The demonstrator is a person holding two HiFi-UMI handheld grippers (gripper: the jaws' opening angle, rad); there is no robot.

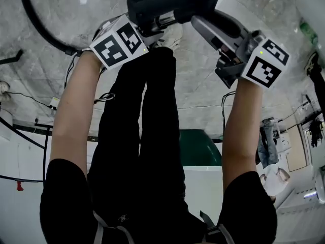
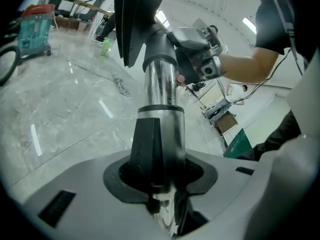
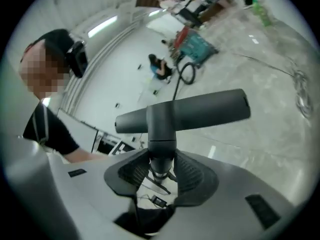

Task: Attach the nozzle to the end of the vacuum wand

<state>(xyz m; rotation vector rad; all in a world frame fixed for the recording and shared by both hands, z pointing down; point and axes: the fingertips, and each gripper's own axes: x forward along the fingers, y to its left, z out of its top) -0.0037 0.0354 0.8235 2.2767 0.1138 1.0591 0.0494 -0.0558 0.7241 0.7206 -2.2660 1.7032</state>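
Note:
A chrome vacuum wand (image 2: 160, 91) with a black sleeve (image 2: 152, 154) runs up between the jaws of my left gripper (image 2: 160, 184), which is shut on it. The wand's top end sits in the neck (image 2: 162, 49) of the black T-shaped nozzle (image 2: 132, 19). My right gripper (image 3: 160, 169) is shut on that neck (image 3: 161, 134), with the nozzle's crossbar (image 3: 195, 111) lying across just beyond its jaws. In the head view both grippers, left (image 1: 170, 19) and right (image 1: 198, 22), meet under the nozzle (image 1: 172, 1) at arm's length over the floor.
A black hose (image 1: 40, 24) curves over the grey marble floor (image 2: 60, 99). A teal machine on wheels (image 2: 35, 29), a green bottle (image 2: 105, 46) and a loose cable (image 2: 120, 84) lie farther off. The person's black-trousered legs (image 1: 142, 136) stand below, next to a green object (image 1: 198, 146).

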